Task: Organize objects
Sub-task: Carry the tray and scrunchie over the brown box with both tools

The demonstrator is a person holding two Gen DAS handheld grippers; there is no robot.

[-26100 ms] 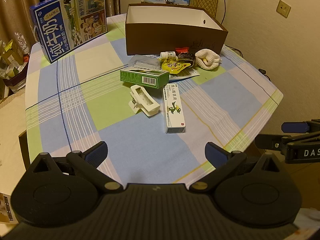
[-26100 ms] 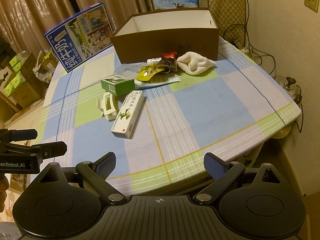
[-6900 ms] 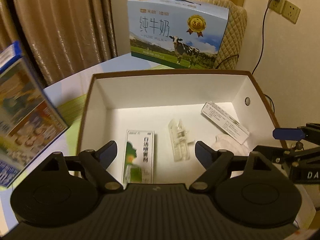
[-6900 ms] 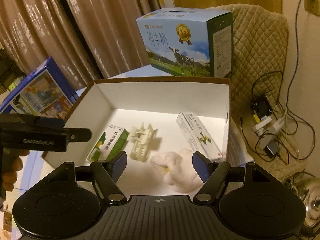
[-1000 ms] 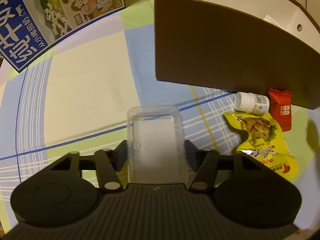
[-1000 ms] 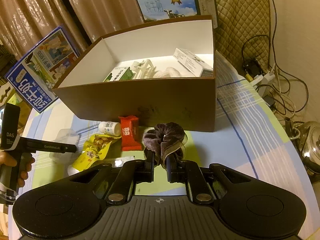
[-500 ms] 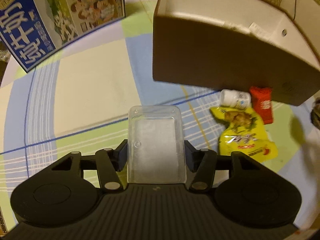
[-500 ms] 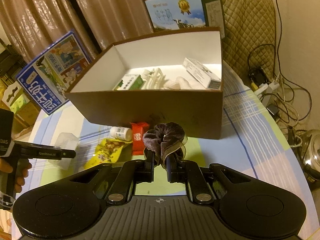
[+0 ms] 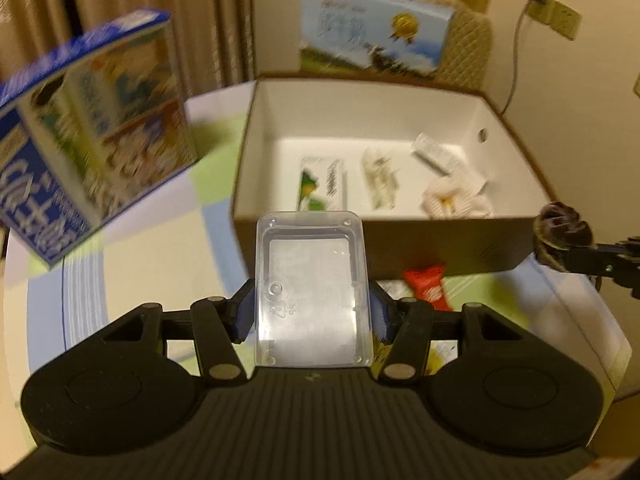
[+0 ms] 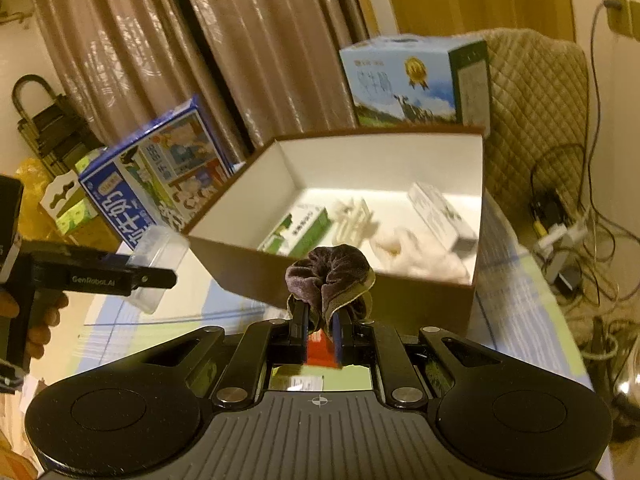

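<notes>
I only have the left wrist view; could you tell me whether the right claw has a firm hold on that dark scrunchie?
Observer: Yes, the right claw is shut on the scrunchie, pinching its lower fold.
Operator: Is it over the brown box yet?
Observer: No, it looks short of the brown box's near wall.
Operator: And my clear case?
Observer: From the side, the clear case sits outside the box, off its left corner.

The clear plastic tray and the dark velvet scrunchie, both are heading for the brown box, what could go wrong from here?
1. The clear plastic tray is held only at its sides by the left gripper; it may flex and slip.
2. The dark velvet scrunchie, pinched in the right gripper, could snag on release.
3. Both approach the brown cardboard box together and might collide.
</notes>
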